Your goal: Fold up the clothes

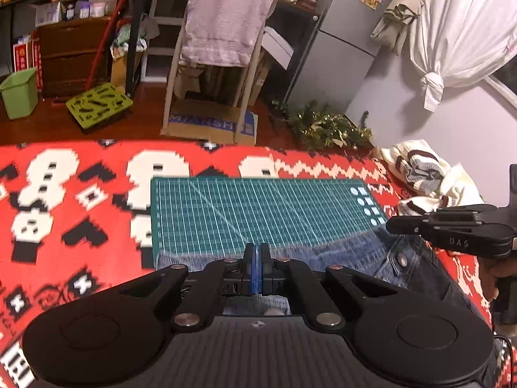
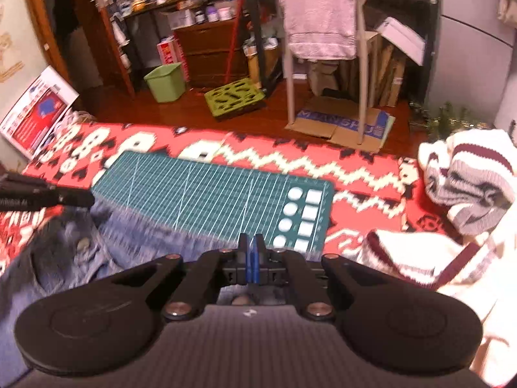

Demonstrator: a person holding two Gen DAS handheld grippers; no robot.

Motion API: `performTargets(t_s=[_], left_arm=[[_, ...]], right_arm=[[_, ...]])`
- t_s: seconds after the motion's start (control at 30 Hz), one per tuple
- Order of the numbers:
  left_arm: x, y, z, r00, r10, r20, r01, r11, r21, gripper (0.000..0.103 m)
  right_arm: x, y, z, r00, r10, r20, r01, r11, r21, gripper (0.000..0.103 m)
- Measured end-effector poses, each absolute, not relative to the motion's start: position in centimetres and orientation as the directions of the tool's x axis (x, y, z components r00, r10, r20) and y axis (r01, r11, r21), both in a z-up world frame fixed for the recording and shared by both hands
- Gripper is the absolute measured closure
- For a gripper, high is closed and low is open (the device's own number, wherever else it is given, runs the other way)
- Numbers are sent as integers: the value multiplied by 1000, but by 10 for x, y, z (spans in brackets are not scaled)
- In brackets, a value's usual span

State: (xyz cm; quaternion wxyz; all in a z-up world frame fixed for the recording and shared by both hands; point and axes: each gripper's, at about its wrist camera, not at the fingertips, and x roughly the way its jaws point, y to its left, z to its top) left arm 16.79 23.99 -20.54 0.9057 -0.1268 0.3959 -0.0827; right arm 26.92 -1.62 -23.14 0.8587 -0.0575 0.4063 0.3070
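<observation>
Both tools pressed together, nothing visibly pinched: left tool [image 1: 256, 260], right tool [image 2: 250, 252]. Jeans [image 1: 371, 255] lie across the mat's [image 1: 258, 207] near edge. Looks like setup; next, open and grab denim.

The far part of the green cutting mat [image 1: 258, 207] lies bare, open room for a gripper to pass. Its near edge is covered by denim jeans [image 1: 371, 255], which spread toward the near left in the right wrist view. To the right, a heap of striped sweaters [image 2: 468, 181] blocks the red patterned rug [image 1: 80, 194]. Left of the mat the rug is bare. Beyond the rug, a chair [image 1: 223, 32] draped with a towel stands on flattened cardboard [image 1: 210, 126], with a green bin [image 1: 19, 92] far left.
</observation>
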Motion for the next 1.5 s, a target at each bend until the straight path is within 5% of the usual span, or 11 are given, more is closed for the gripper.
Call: performTargets(t_s=[0.9, 1.07, 1.2, 1.5], left_arm=[[153, 277, -217, 676, -157, -720, -27, 971, -237, 102], [139, 283, -208, 710, -167, -684, -8, 969, -245, 96], [138, 289, -214, 693, -169, -701, -8, 970, -241, 85], [144, 293, -226, 689, -191, -699, -24, 958, -286, 89]], right_arm=[[277, -72, -238, 543, 395, -741, -474, 872, 117, 101], [268, -85, -229, 574, 409, -709, -451, 881, 144, 98], [262, -95, -232, 572, 391, -721, -441, 888, 132, 86], [275, -100, -245, 553, 413, -724, -399, 894, 205, 82]])
